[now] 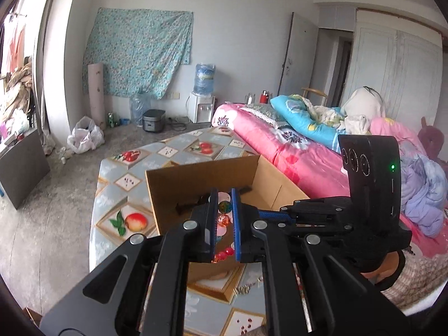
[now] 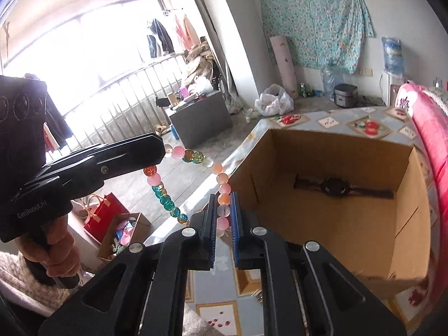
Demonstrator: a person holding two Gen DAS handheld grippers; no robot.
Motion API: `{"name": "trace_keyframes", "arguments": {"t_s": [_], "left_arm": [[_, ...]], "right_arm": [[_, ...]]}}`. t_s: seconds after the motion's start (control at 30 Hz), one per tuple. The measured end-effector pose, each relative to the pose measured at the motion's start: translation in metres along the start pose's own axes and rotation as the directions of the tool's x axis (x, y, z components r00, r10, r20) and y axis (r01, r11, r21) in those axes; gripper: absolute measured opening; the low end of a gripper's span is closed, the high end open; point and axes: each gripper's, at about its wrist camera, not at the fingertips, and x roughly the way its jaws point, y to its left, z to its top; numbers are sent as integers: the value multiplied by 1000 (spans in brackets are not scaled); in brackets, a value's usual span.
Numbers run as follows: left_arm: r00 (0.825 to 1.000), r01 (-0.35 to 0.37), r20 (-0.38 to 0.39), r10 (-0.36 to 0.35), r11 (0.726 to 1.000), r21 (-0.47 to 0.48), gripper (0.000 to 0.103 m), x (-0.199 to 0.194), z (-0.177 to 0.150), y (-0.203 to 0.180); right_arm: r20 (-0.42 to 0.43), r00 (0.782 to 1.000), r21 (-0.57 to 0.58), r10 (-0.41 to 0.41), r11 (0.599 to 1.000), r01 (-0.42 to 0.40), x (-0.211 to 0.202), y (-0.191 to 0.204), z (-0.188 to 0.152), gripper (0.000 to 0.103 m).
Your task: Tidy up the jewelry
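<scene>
While the left wrist view looked down over its own tool, the left gripper had its fingers clenched on a bead necklace, orange and teal beads showing in the narrow gap. Beyond it stood an open cardboard box on the bench, with the right gripper reaching in from the right at the same strand.

From the right wrist view, the right gripper was clamped on pale pink beads of the necklace, which looped across to the left gripper, apparently pinching its other end. Held at two points, the strand hung free above the bench just beside the box, probably so it could be lowered in untangled. A dark item, seemingly a watch, lay on the box floor.
</scene>
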Motion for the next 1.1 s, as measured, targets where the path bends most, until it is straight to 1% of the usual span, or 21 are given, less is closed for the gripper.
{"name": "trace_keyframes", "arguments": {"t_s": [0.03,0.1,0.13,0.2,0.23,0.27,0.3,0.4,0.5,0.6,0.63,0.67,0.7,0.73,0.77,0.8,0.93,1.03,1.1], "left_arm": [[1000,-7,-2,7,1000,4,8,11,8,1],[999,-8,-32,8,1000,1,8,38,18,5],[999,-17,-49,17,1000,0,8,50,19,7],[994,-33,-109,32,999,-16,8,78,19,16],[988,-38,-149,34,999,-29,8,93,15,22],[982,-51,-183,44,998,-35,8,105,11,27],[977,-66,-207,56,997,-40,8,112,6,33],[958,-71,-284,47,995,-75,8,132,-10,48],[936,-89,-347,55,993,-83,8,145,-23,57],[912,-112,-401,79,992,-59,9,160,-33,62],[903,-138,-416,112,990,-34,10,165,-35,61],[896,-156,-421,140,988,-3,19,169,-37,60],[892,-171,-421,164,985,21,24,171,-37,59],[896,-181,-405,180,983,37,27,171,-37,58],[899,-185,-397,186,982,41,31,170,-37,57],[900,-191,-393,190,981,38,31,170,-35,57],[922,-190,-342,181,982,8,31,157,-30,57],[944,-180,-284,168,984,-15,31,139,-25,56],[959,-163,-238,152,986,-30,31,124,-22,55]], "right_arm": [[-4,1000,6,-1,1000,1,4,-12,8,10],[-36,999,25,1,1000,0,25,-28,22,10],[-52,999,34,-2,999,3,34,-34,22,10],[-117,993,74,16,997,-8,59,-56,22,10],[-155,987,102,34,995,-18,72,-67,23,10],[-188,981,117,45,993,-23,86,-72,15,10],[-228,972,135,57,991,-26,99,-79,13,10],[-320,945,167,69,986,-16,126,-93,4,10],[-406,911,189,74,982,5,149,-101,-4,10],[-467,881,203,76,979,23,168,-107,-4,10],[-484,872,207,74,978,32,175,-109,-3,10],[-499,863,207,72,978,38,181,-110,-3,10],[-504,861,209,64,977,49,184,-111,-3,10],[-505,861,208,56,976,59,185,-112,-1,11],[-496,867,207,55,977,57,184,-112,0,11],[-482,875,204,51,977,56,180,-111,2,11],[-439,898,183,13,980,76,166,-110,1,11],[-382,924,198,18,978,63,147,-112,1,11],[-323,946,187,10,981,54,125,-108,4,11]]}}
